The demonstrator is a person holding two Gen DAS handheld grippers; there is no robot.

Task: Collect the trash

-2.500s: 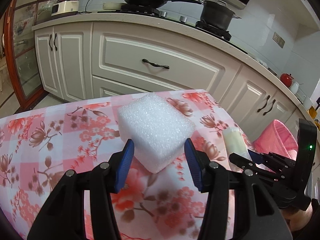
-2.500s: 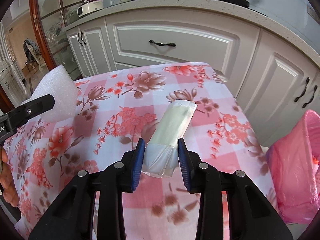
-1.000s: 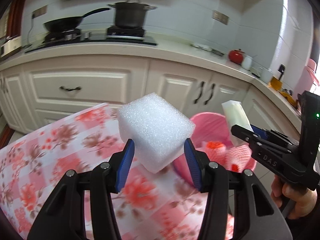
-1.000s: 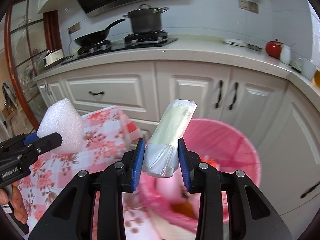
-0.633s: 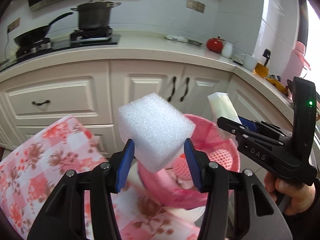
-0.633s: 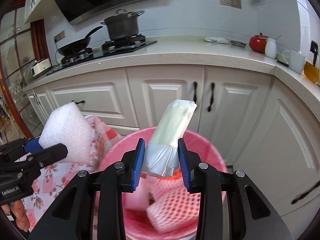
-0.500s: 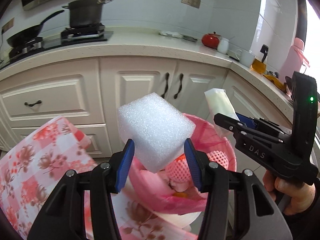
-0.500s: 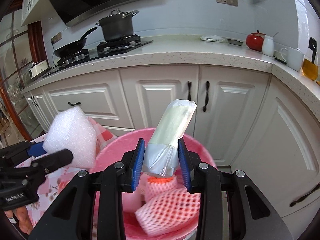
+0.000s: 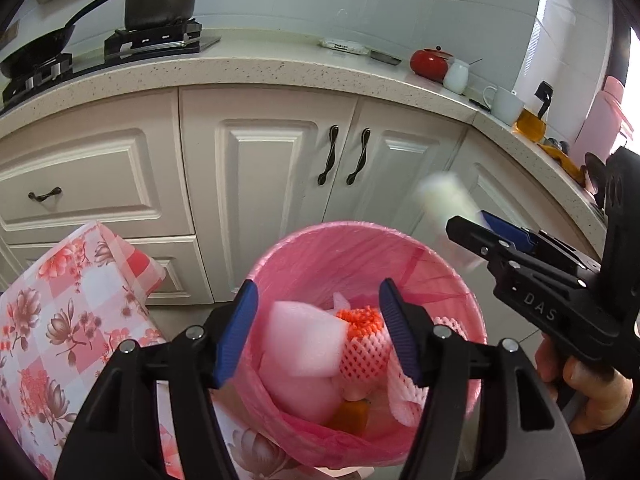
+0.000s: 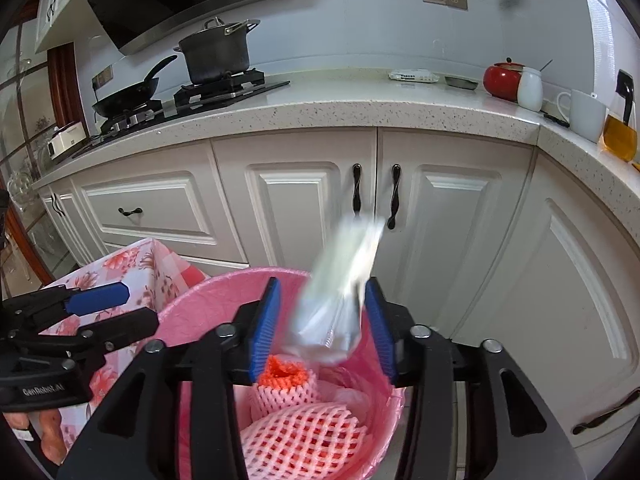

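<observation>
Both pairs of tongs hang over the pink-lined trash bin (image 9: 472,304), and both stand apart with nothing clamped. Below the left tongs (image 9: 318,332) the white foam block (image 9: 306,340) sits inside the bin at about 6 o'clock from the tips, just beside the orange-and-pink fruit netting (image 9: 362,344). Between the fingers of the right tongs (image 10: 322,322) the clear plastic packet (image 10: 340,292) is blurred, its long axis tilted toward 1 o'clock, lower end over the bin mouth; it looks loose and dropping. It appears pale, soft and crinkly. The floral-clothed table (image 9: 52,320) lies at 9 o'clock.
</observation>
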